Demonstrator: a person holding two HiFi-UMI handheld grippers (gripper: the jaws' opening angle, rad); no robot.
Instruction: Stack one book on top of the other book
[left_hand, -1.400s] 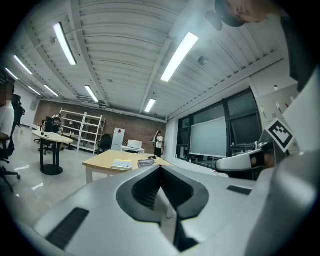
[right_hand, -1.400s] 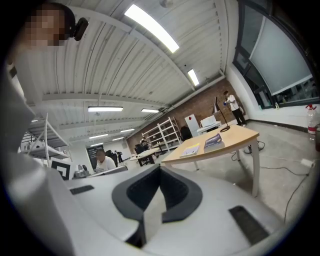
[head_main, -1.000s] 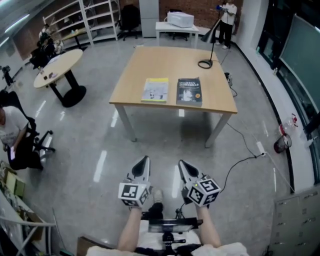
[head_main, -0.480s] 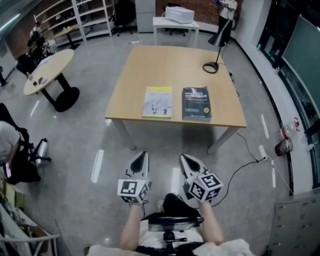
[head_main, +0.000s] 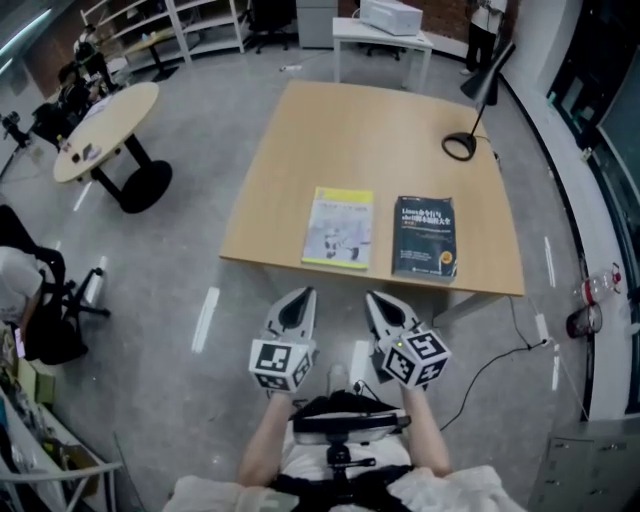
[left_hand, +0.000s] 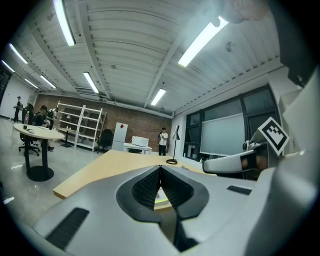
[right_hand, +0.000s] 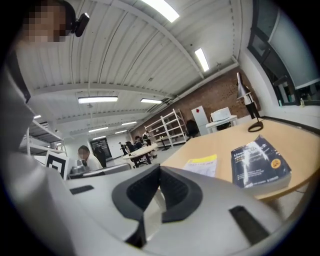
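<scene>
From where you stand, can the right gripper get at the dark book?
Probably not yet. The right gripper hangs over the floor, short of the table edge near which the dark book lies. Nothing blocks the way, though its jaws are shut.

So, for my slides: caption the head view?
Left gripper and right gripper, both shut and empty, face a table bearing a yellow book beside a dark book.

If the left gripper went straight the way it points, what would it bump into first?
Probably the yellow book on the table; it shows just past the shut left gripper. Height is hard to judge, so the table's near edge might come first.
</scene>
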